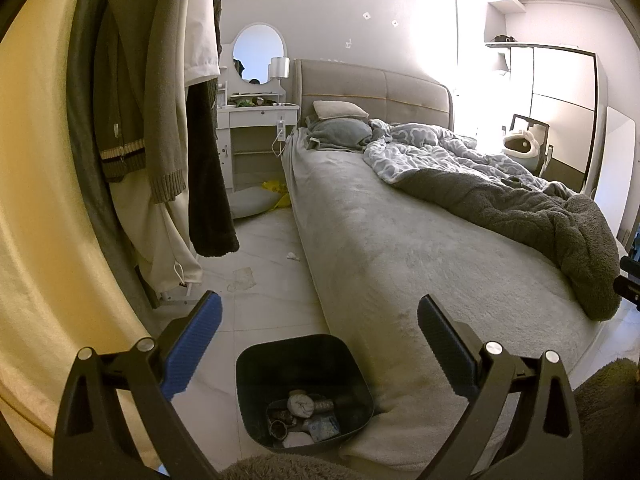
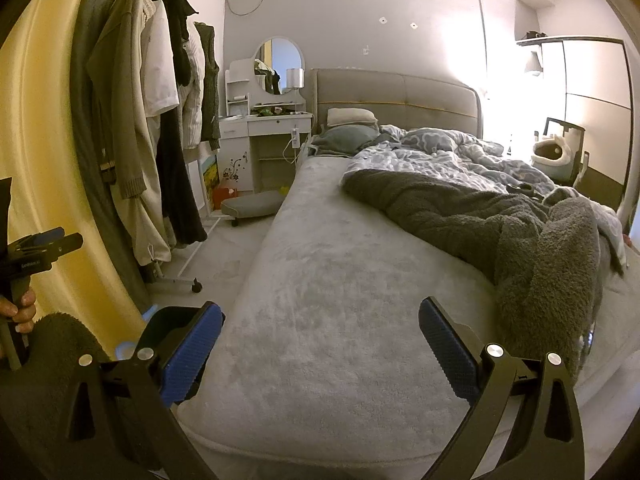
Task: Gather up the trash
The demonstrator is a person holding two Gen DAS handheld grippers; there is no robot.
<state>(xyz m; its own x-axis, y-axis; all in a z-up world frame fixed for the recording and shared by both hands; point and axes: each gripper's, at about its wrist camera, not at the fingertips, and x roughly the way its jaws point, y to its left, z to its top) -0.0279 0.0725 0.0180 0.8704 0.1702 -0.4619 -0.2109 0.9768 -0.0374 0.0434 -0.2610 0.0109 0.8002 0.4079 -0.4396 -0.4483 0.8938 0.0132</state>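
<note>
the bin (image 1: 304, 390) stood on the tiled floor (image 1: 272, 304) at the foot of the bed (image 1: 400, 248), low in the left wrist view at about 6 o'clock, touching or just beside the mattress corner. it already held several crumpled scraps and wrappers (image 1: 302, 416) on its bottom, so part of the collecting looked done.

the left gripper (image 1: 320, 312) hung above the bin with its blue pads (image 1: 196, 344) spread wide and nothing between them. the right gripper (image 2: 320, 316) was over the bed cover, pads equally wide apart and empty; the bin's dark rim (image 2: 172, 316) showed just behind its left finger at about 8 o'clock.

trash was left on the floor, as far as could be judged: a small white crumpled scrap (image 1: 293, 256) lay near the bed's side at about 12 o'clock from the bin, well apart from it, and a flat pale piece (image 1: 243, 279) lay closer, at about 11 o'clock; whether that was litter or a floor stain could not be told. yellow scraps (image 1: 278, 191) sat far off by the dressing table (image 1: 256, 120), beside a cushion (image 1: 252, 202).

the bed top itself showed only bedding (image 2: 460, 200), so the remaining work seemed to be along the floor.
</note>
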